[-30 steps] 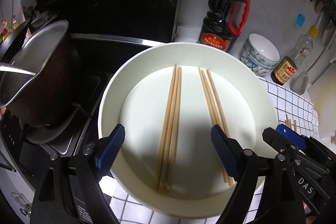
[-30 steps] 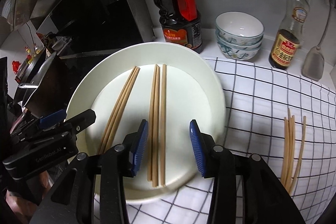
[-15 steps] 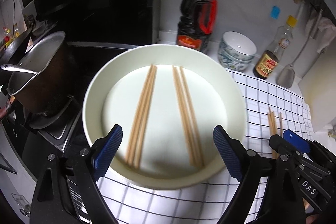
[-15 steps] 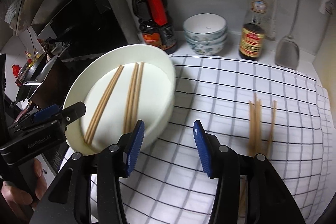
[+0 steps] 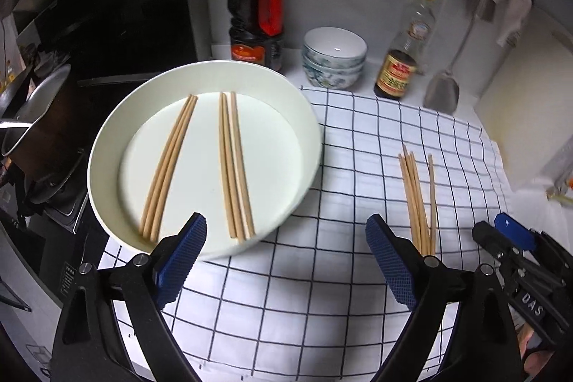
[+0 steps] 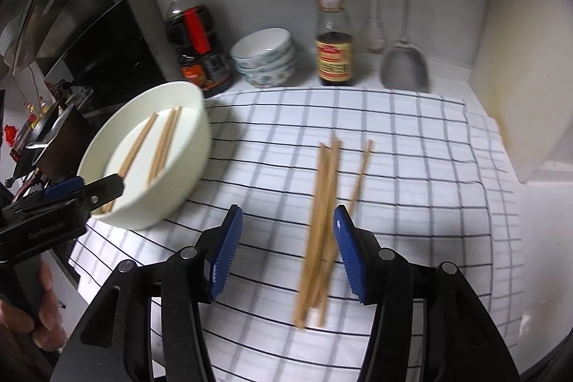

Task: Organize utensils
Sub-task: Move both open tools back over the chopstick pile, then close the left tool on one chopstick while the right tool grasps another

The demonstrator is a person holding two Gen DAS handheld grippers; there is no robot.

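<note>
A checked cloth (image 6: 412,167) covers the tabletop beside a dark stove. On it lie the loose chopsticks (image 6: 322,221) — long axis running away from the cameras, near ends between the right tongs (image 6: 286,251), whose jaws are opening and touch nothing. The left tongs (image 5: 286,260) are opening too, empty, with that bundle off to their right. More chopsticks rest in the white bowl (image 5: 308,131) — so the right hand looks nearer.

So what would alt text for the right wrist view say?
An open right gripper, jaws opening, hovers over loose chopsticks on a checked cloth. To the left, a white bowl holds more chopsticks; bottles, small bowls and a spatula line the wall behind.
</note>
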